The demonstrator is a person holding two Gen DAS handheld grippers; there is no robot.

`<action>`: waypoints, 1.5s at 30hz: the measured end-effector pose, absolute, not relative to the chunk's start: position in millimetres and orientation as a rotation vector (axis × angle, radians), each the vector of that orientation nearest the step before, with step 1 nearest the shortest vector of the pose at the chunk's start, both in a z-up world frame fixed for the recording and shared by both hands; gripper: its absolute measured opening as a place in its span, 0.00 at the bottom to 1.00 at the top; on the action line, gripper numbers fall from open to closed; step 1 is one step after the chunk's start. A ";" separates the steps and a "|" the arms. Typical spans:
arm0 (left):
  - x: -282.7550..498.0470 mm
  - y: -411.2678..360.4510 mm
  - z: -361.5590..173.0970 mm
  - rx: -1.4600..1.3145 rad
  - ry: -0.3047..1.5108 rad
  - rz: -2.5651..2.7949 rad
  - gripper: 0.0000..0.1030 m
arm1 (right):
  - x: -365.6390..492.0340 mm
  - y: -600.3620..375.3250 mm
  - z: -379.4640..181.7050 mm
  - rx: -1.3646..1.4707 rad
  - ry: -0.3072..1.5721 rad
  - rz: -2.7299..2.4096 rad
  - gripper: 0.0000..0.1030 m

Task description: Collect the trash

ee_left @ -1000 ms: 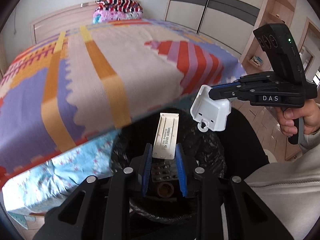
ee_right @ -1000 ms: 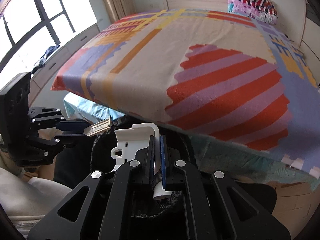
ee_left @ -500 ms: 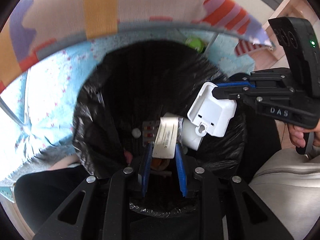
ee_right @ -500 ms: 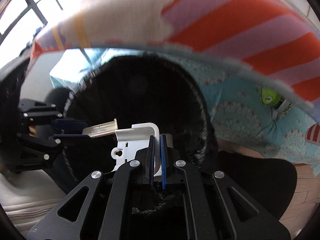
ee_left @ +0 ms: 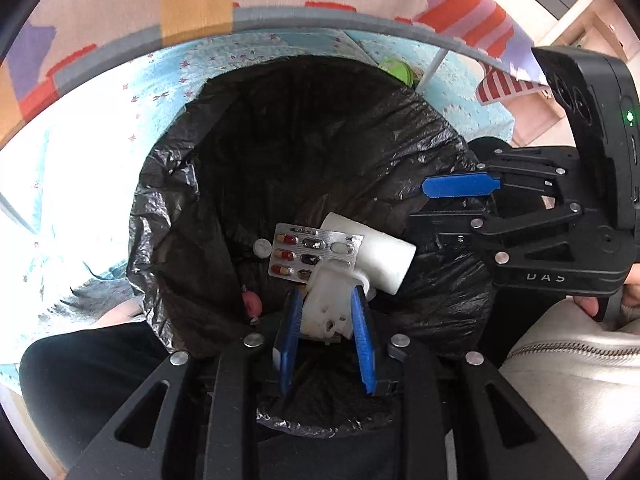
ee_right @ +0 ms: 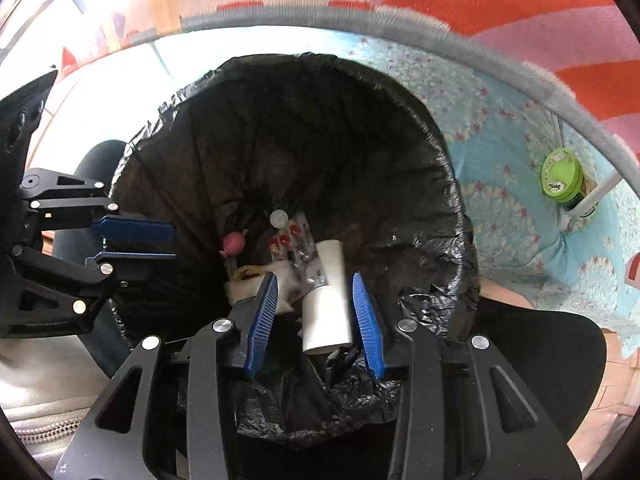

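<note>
Bin liner (ee_right: 420,184): we see a black bag, open at the top, holding the trash
On its bottom: we count a white tube (ee_right: 328,300); a pill blister (ee_left: 316,252); a white plastic piece (ee_left: 328,304); a small pink item (ee_right: 233,243); a round white cap (ee_right: 279,218)
Bed (ee_right: 520,4): we see its patterned cover just behind the bag

The left black two-finger tongs with blue ribbed pads (ee_left: 326,330) point steeply downward, their jaws spread apart with nothing gripped between them. The right black two-finger tongs with blue ribbed pads (ee_right: 316,316) are tilted down the same way, jaws likewise parted wide and holding nothing (each pair shows from the side in the other's camera, pads separated). The two pairs face each other, near but apart. The person's right hand (ee_left: 608,300) wraps the handle below its tongs, only the fingertips showing, above a pale grey zipped sleeve (ee_left: 572,380).
</note>
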State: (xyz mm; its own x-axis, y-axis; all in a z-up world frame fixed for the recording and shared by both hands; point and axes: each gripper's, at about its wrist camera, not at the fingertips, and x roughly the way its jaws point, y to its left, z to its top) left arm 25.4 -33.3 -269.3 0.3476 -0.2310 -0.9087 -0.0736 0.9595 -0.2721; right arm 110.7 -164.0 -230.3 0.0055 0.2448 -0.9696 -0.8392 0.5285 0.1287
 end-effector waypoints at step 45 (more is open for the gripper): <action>-17.0 -61.4 -108.8 -0.190 0.913 -0.146 0.91 | 83.3 -192.2 -83.7 -0.478 1.207 1.107 0.88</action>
